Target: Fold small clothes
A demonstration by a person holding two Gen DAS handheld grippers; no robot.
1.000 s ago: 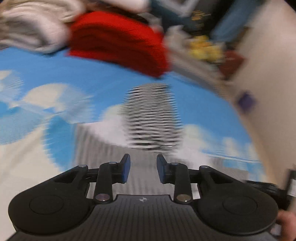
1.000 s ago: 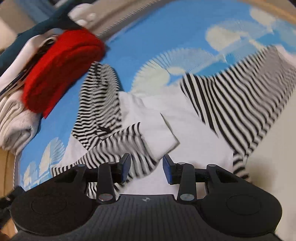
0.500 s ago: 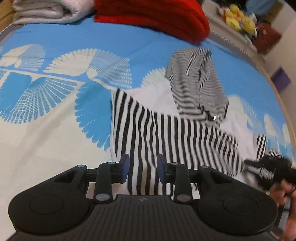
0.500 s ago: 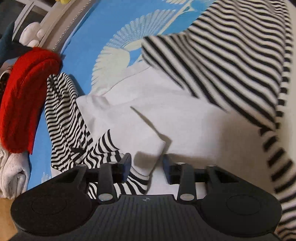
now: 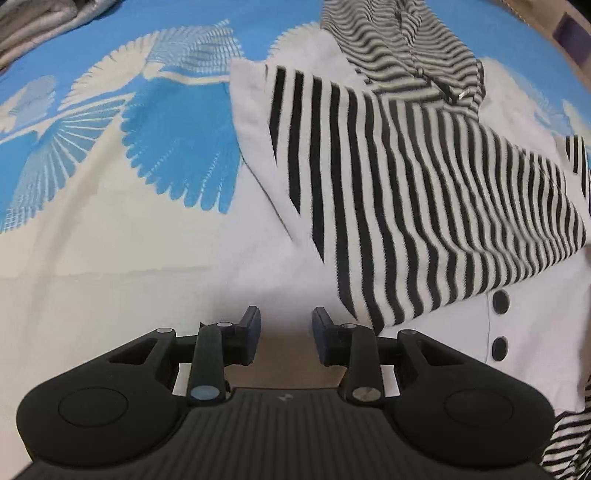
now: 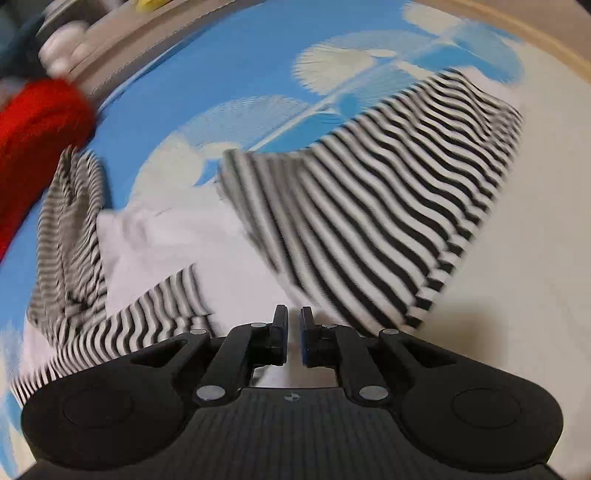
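Note:
A small white garment with black-and-white striped sleeves and hood (image 5: 413, 192) lies spread on the blue and cream bedspread (image 5: 110, 221). One striped sleeve is folded across its white body, and two dark buttons (image 5: 500, 321) show at the right. My left gripper (image 5: 286, 332) is open and empty, low over the garment's white lower edge. In the right wrist view the same garment (image 6: 369, 206) lies ahead, blurred. My right gripper (image 6: 293, 332) has its jaws nearly together, over the white body; I see no cloth between them.
A red folded fabric (image 6: 33, 140) lies at the far left of the right wrist view, beside the striped hood (image 6: 70, 229). Grey folded cloth (image 5: 33, 22) sits at the top left of the left wrist view. The bed's edge (image 6: 535, 40) curves along the right.
My left gripper has dropped closer to the garment's lower edge. My right gripper's jaws have narrowed from open to nearly together, and its view has swung so the striped sleeve sits ahead.

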